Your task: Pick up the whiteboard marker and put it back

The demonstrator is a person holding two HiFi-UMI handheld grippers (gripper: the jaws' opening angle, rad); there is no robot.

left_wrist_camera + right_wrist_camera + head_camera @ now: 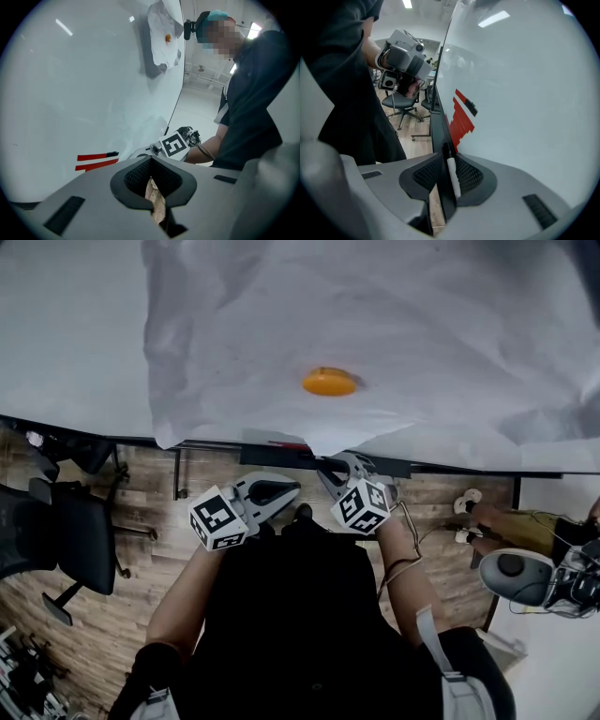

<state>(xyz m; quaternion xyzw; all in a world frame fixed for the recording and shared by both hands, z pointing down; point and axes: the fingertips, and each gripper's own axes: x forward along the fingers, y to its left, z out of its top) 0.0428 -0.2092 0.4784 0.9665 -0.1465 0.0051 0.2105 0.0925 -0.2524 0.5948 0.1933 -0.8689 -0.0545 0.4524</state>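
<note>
On my feed the person wears a black short-sleeved top with pale grey straps at the shoulders. There is also a teal cap with a small black camera mount at its front. A thin dark cable loops beside the right forearm. The left gripper and right gripper are light grey moulded shells. Each carries a white cube printed with black square markers. Their jaws are lined with black ribbed pads.
</note>
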